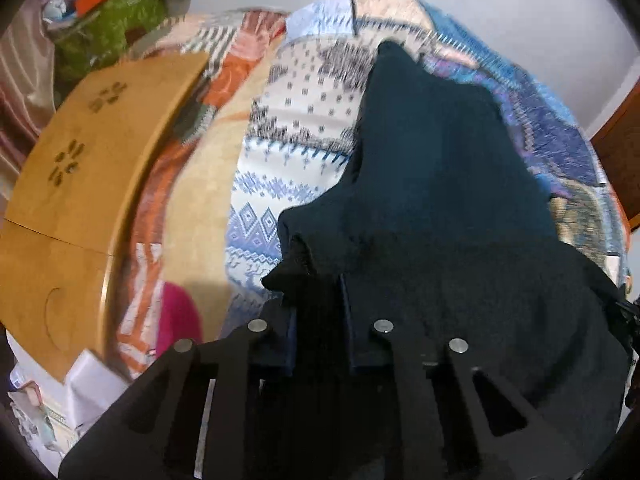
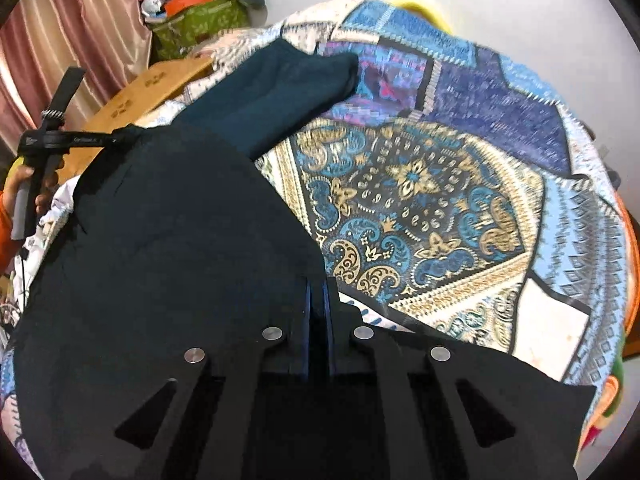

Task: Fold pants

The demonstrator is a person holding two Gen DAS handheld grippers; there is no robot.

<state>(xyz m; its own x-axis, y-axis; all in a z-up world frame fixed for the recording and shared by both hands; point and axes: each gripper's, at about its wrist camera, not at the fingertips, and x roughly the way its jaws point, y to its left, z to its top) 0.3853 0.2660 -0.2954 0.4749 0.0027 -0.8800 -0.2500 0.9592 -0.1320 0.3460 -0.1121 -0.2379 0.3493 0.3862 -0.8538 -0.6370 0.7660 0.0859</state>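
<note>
Dark teal pants [image 1: 440,160] lie spread on a patchwork bedspread [image 1: 288,120], with the legs reaching away from me. My left gripper [image 1: 318,280] is shut on a bunched fold at the near left edge of the pants. In the right wrist view the pants [image 2: 180,240] fill the left half. My right gripper [image 2: 319,280] is shut on the thin near right edge of the cloth, its fingers almost together. A hand [image 2: 40,196] holding the left tool shows at the far left of that view.
A wooden lap table [image 1: 80,160] lies on the bed left of the pants. Behind it stands a green bag [image 1: 116,20] stuffed with things, next to a pink curtain [image 2: 80,20]. A magenta object [image 1: 180,312] sits near the left gripper. The paisley bedspread [image 2: 420,200] stretches to the right.
</note>
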